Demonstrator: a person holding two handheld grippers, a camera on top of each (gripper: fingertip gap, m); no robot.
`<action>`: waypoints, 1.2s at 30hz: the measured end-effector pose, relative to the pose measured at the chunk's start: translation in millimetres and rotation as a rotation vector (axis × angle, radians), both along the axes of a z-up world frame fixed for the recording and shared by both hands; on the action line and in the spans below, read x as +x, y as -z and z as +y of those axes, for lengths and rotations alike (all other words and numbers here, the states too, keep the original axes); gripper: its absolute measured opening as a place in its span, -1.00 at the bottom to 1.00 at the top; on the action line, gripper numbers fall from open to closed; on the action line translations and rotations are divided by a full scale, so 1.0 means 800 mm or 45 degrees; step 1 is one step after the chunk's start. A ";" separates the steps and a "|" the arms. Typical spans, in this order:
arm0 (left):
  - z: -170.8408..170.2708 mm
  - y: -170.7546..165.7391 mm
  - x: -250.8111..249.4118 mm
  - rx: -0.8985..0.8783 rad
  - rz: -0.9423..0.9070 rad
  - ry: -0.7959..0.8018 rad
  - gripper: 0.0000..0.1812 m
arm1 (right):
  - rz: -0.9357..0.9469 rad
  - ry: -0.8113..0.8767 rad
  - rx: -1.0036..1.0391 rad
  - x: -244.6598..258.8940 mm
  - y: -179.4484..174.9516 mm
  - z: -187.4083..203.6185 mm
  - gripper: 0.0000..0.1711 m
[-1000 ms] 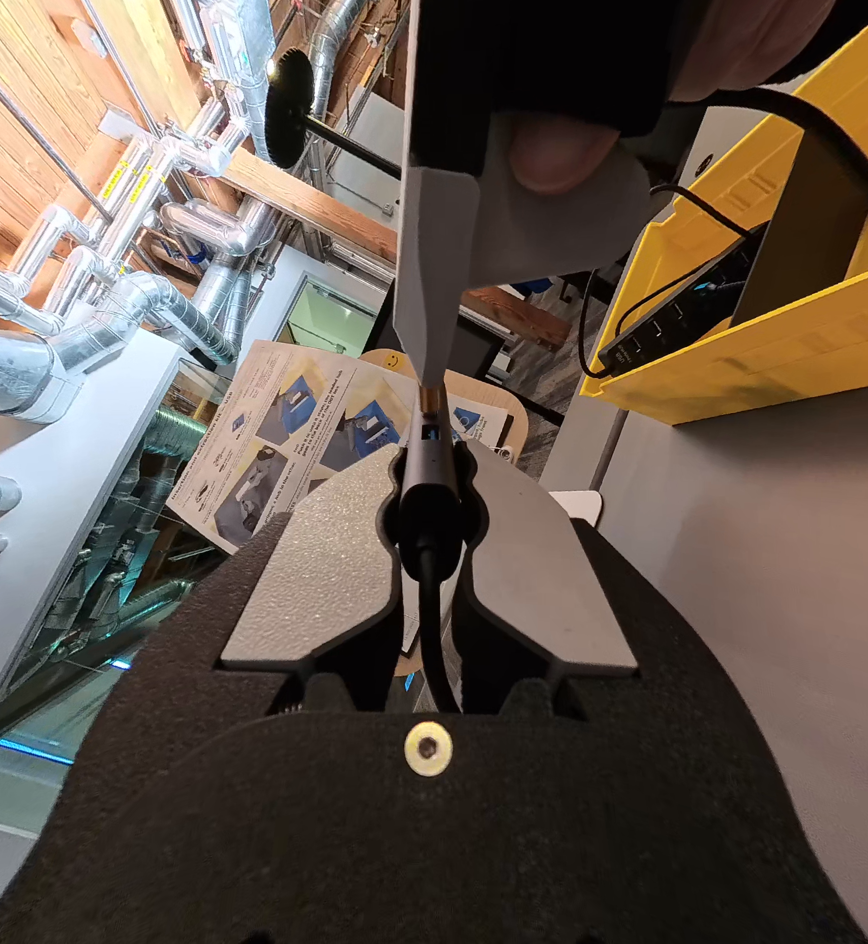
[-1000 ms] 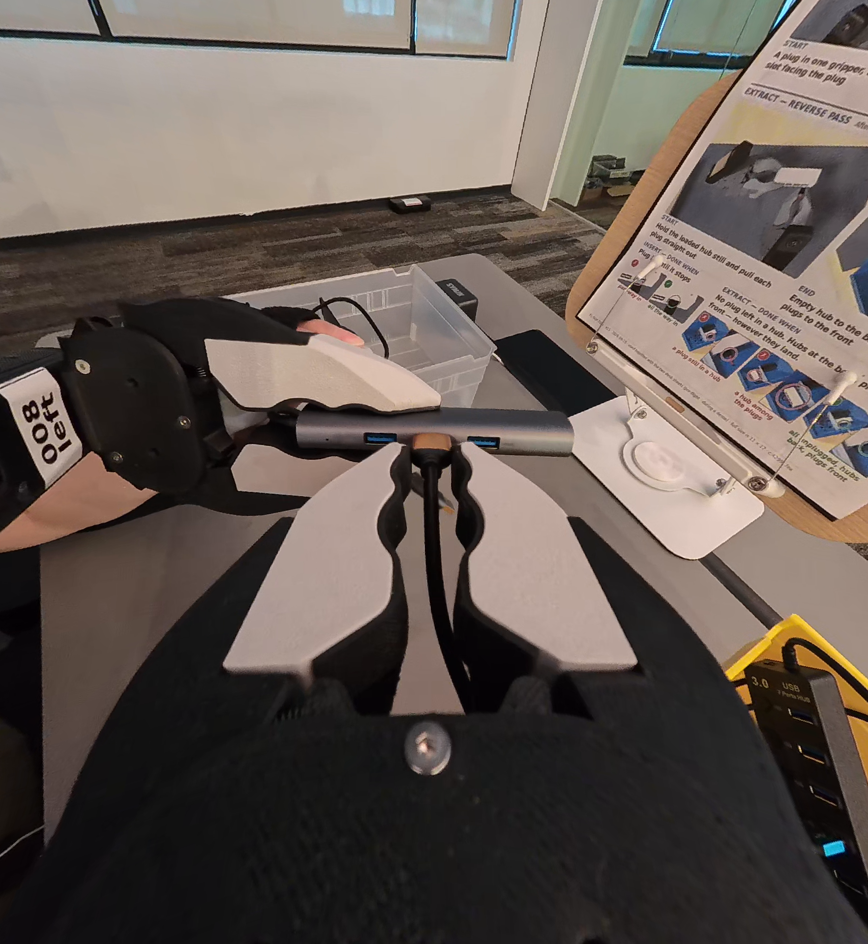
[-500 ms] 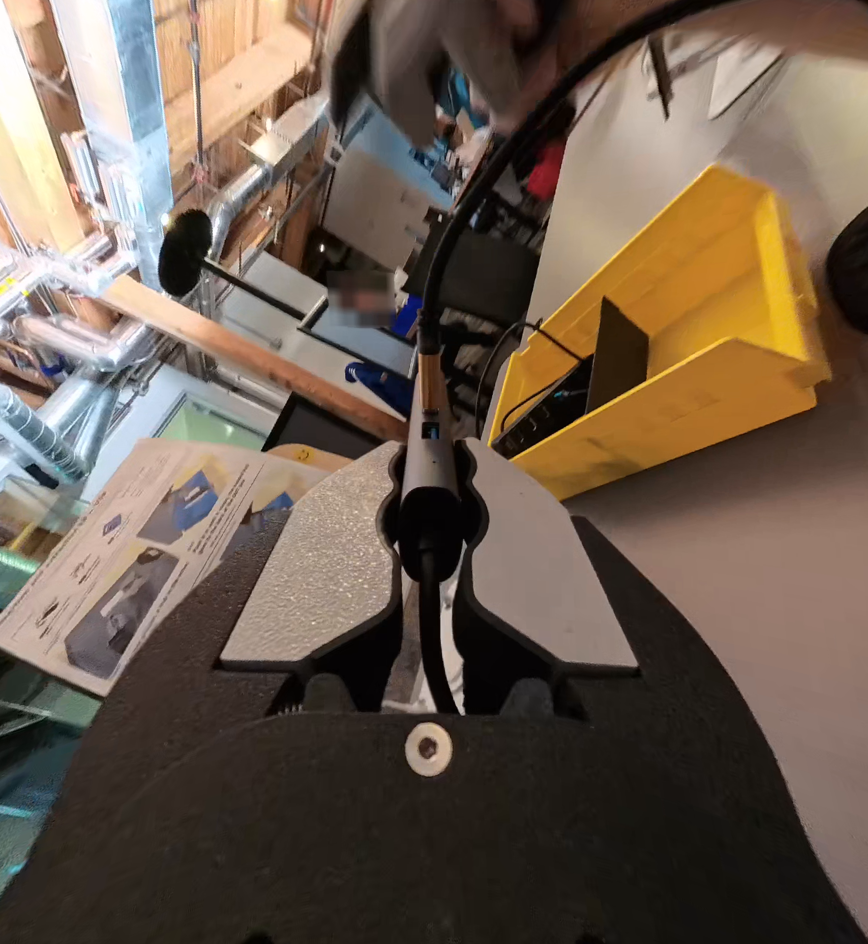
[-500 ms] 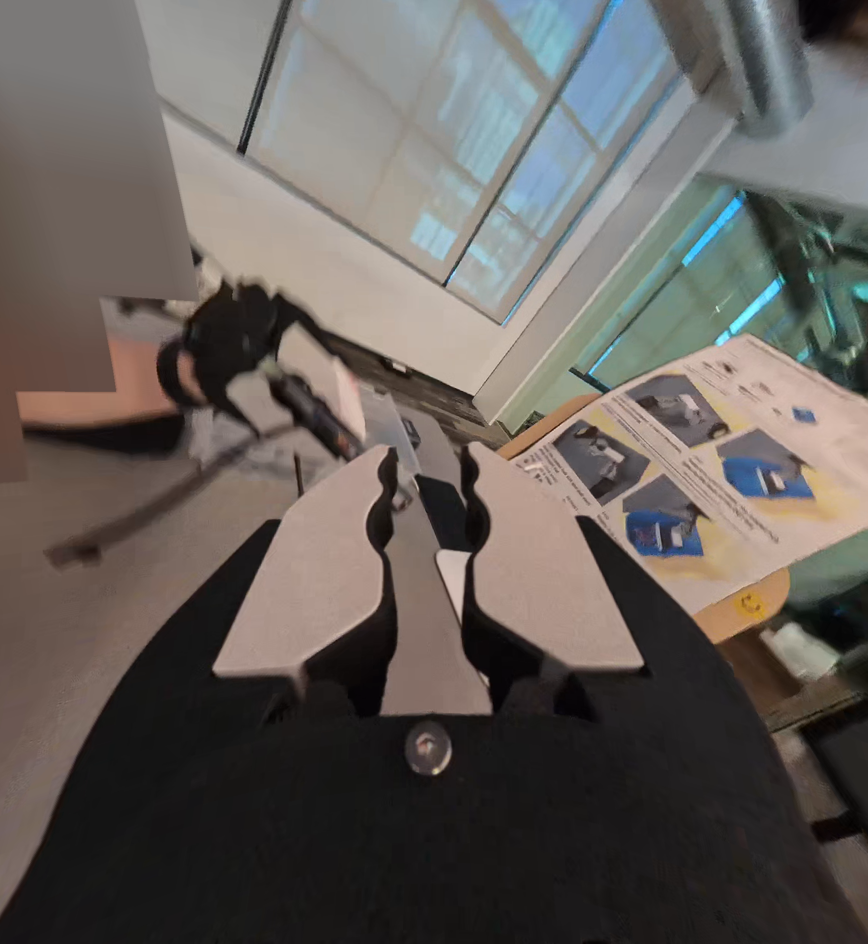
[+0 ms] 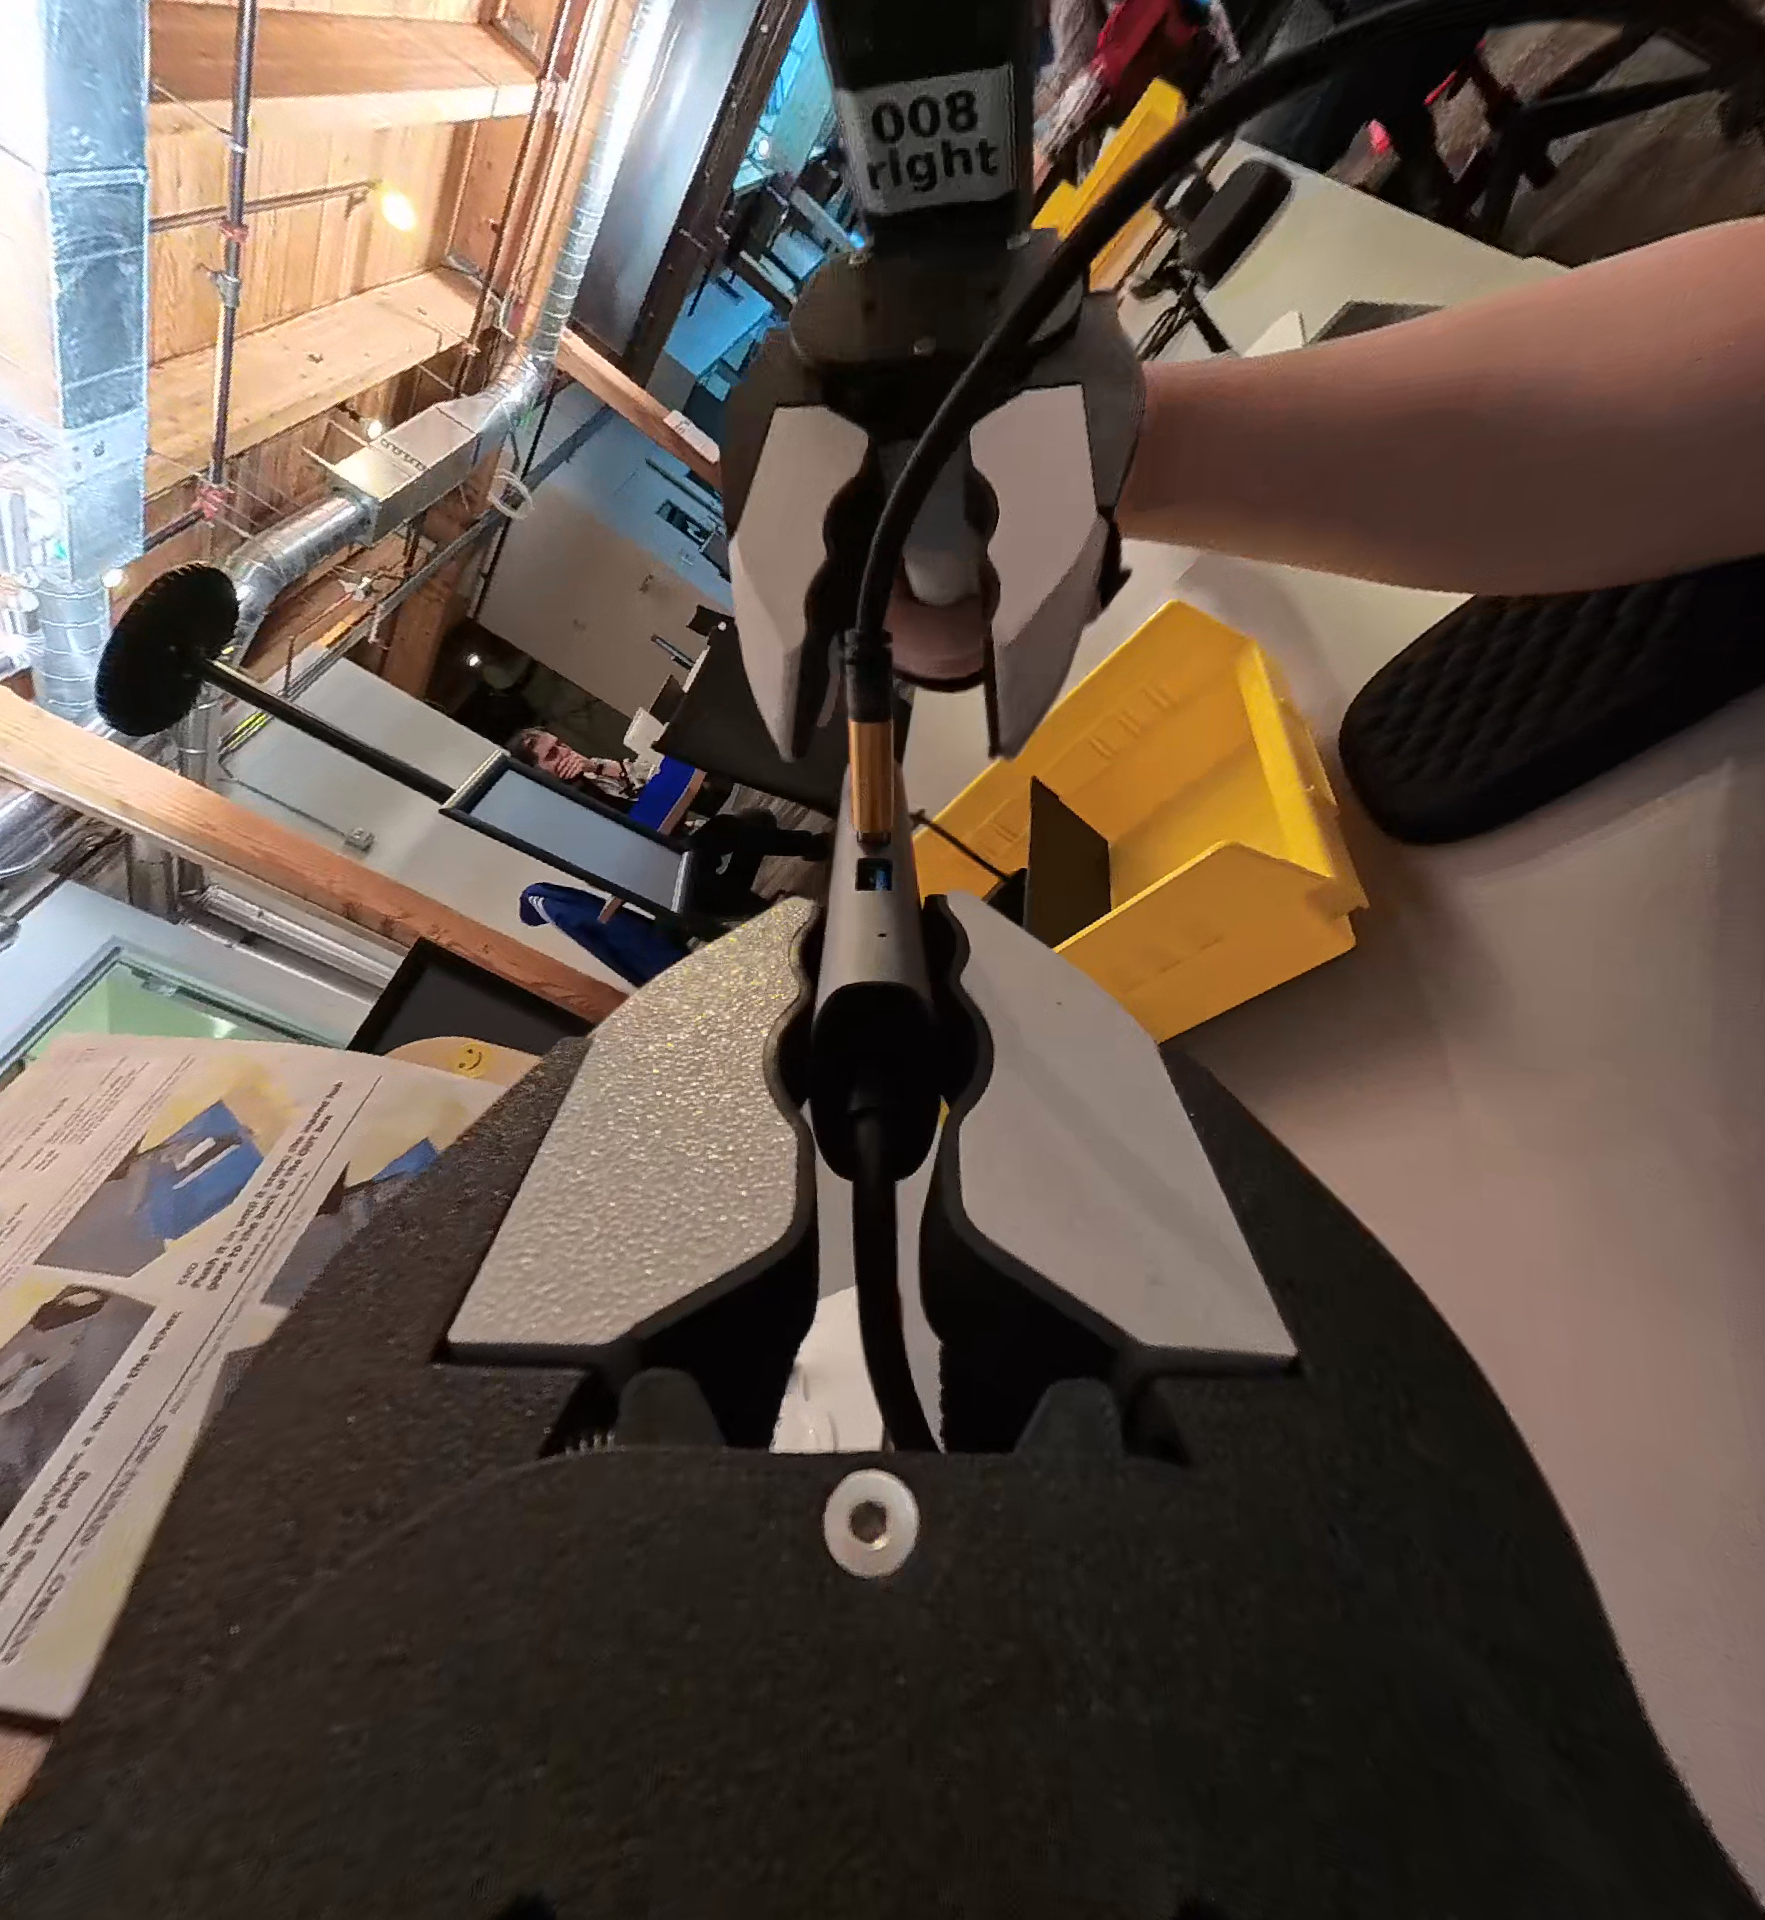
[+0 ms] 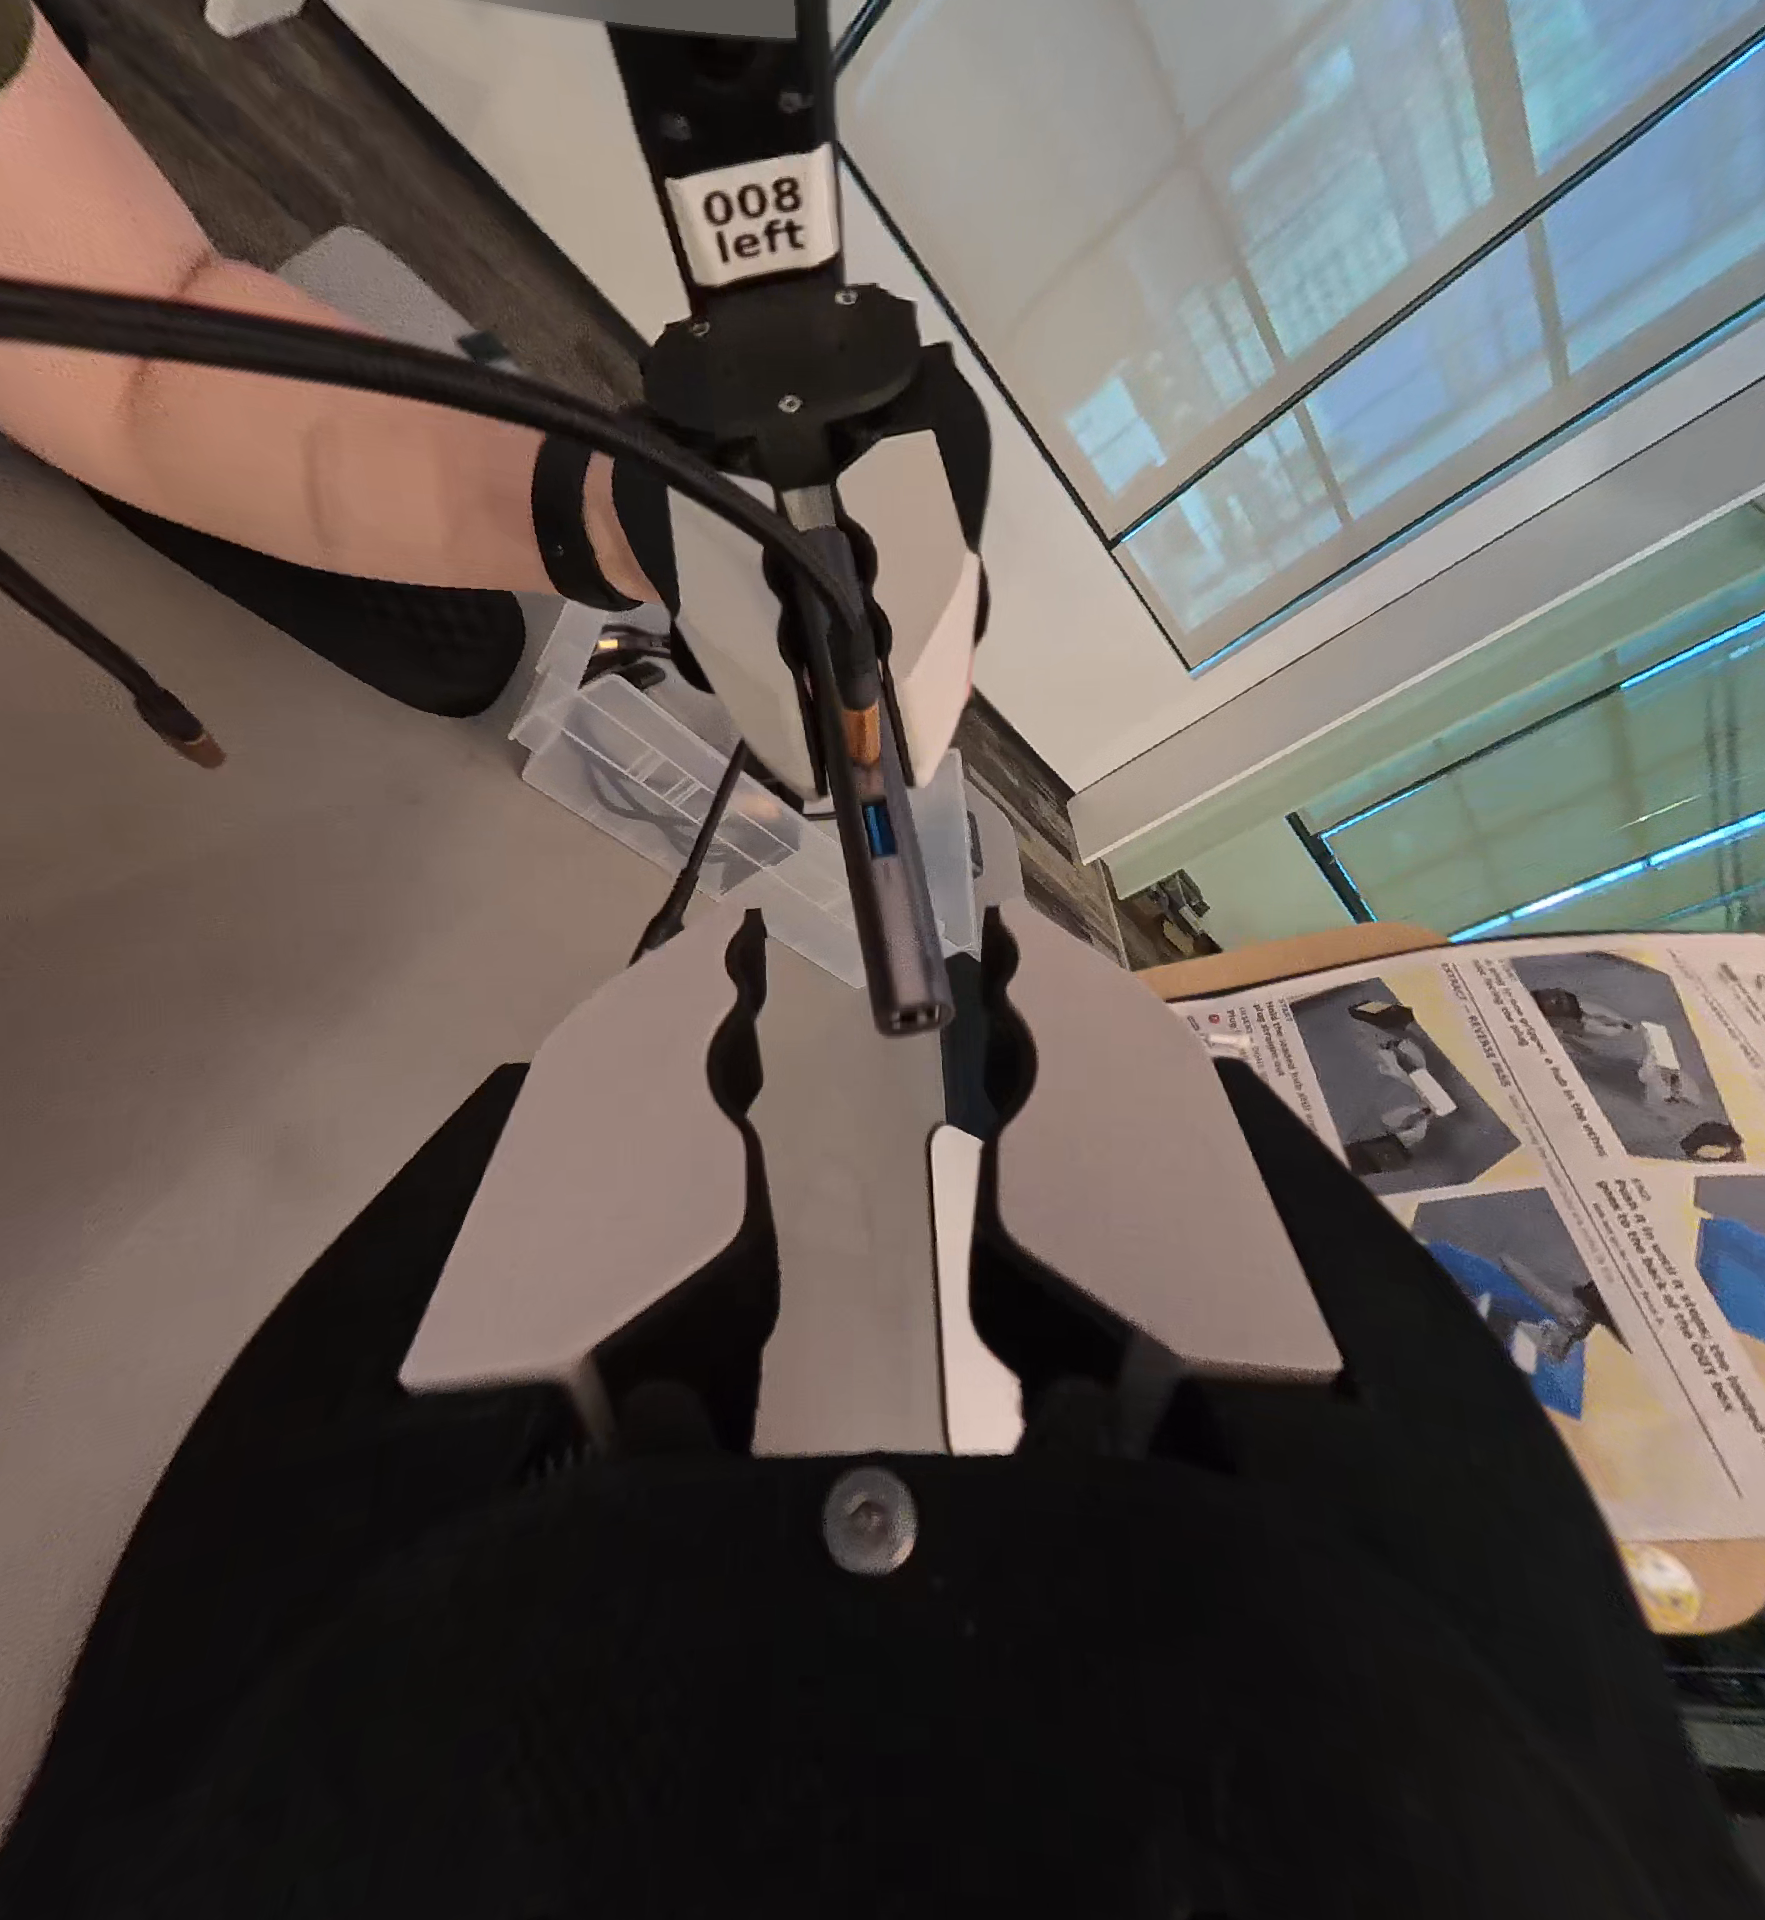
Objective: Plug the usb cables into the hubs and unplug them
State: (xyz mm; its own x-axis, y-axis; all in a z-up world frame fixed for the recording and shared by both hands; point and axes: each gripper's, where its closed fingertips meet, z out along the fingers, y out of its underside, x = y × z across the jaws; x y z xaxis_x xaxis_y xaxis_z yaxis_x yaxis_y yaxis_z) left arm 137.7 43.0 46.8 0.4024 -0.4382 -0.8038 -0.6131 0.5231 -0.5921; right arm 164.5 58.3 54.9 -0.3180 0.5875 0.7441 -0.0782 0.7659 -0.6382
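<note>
A slim grey hub (image 5: 873,925) with a blue port carries a plug banded in copper-gold (image 5: 870,774) on a black cable (image 5: 971,416). The left gripper (image 5: 873,940) and right gripper (image 6: 873,961) pair pale grey fingers with black bodies; each bears a white label with black lettering. A bright yellow bin (image 5: 1210,831) sits on the grey table (image 5: 1584,1195). The instruction sheet (image 6: 1543,1195) shows blue, grey and yellow panels on white. A clear plastic box (image 6: 649,769) lies behind.

left gripper (image 5: 873,935) clamped, right gripper (image 6: 873,940) spread
</note>
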 end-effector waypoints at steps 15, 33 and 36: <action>0.030 -0.022 -0.061 -0.146 -0.315 -0.199 -0.65 | -0.075 0.427 -0.180 0.014 0.005 0.115 -0.79; 0.049 -0.008 -0.096 -0.206 -0.245 -0.422 -0.72 | -0.334 0.850 -1.260 0.162 0.115 0.318 -0.79; 0.052 -0.003 -0.092 -0.228 -0.233 -0.416 -0.72 | -0.416 0.790 -1.350 0.154 0.135 0.318 -0.79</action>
State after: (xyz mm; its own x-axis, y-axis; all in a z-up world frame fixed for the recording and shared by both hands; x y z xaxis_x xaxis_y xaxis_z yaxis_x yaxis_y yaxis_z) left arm 64.4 84.6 49.0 0.6726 -0.3898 -0.6291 -0.6063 0.1972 -0.7704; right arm 287.9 312.9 -52.8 0.1437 0.9598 -0.2410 0.3850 -0.2786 -0.8799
